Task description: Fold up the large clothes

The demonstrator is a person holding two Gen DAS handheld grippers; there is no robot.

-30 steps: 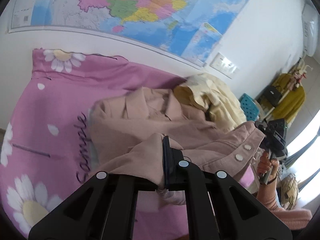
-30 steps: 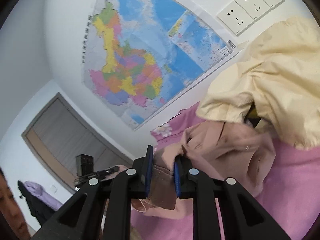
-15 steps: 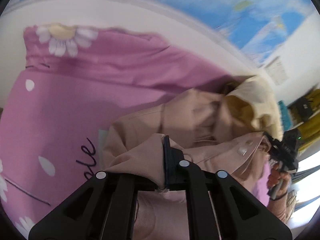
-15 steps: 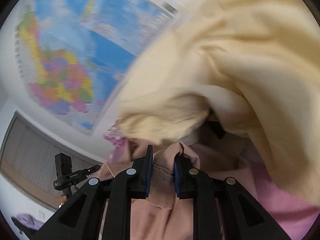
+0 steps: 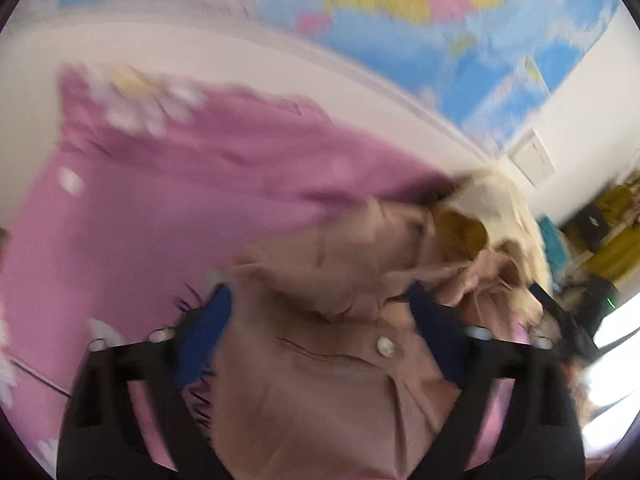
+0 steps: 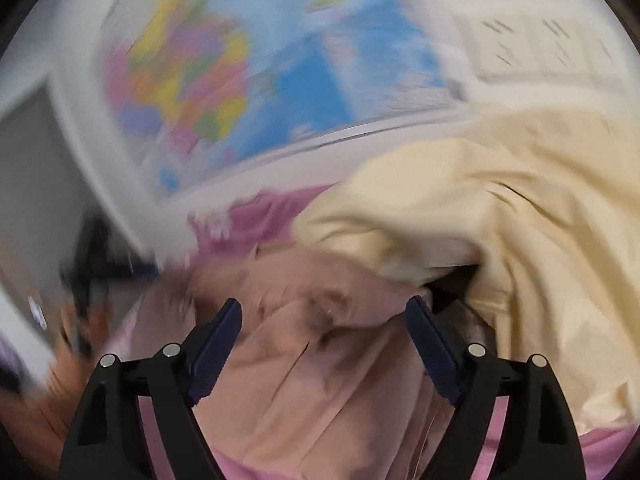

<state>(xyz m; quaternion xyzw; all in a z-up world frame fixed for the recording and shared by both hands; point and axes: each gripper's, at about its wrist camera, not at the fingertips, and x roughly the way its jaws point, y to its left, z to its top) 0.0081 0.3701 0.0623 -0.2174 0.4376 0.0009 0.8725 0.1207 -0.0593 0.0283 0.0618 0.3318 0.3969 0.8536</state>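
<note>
**On the pink bedspread: jacket just let go, fold maybe halfway there**

Over on the left side, it's mostly bare pink bedspread (image 5: 168, 216) with white daisies, running up to the wall where a big coloured map (image 5: 420, 8) hangs. Everything's pretty motion-blurred, so take the fine detail with a grain of salt.

Moving toward the middle, the left gripper (image 5: 320, 312) has its jaws swinging apart right now. The dusty-pink jacket (image 5: 332, 380) lies between the blue pads, but they aren't pinching it, so the cloth looks released. You can see a snap button on the placket and a bunched-up bit near the collar end.

Further right, the right gripper (image 6: 324, 320) is doing the same thing: jaws opening, jacket fabric lying between and below them, nothing clamped. Just past it, a cream-yellow garment (image 6: 500, 208) sits in a heap, touching or overlapping the far edge of the jacket; I can't tell which lies on top.

My read on progress: one fold looks laid down, since the jacket sits doubled over on the bed. It's still lumpy near the top, though, so I'd guess smoothing and at least one more fold are left. The cream piece looks totally unfolded.
</note>
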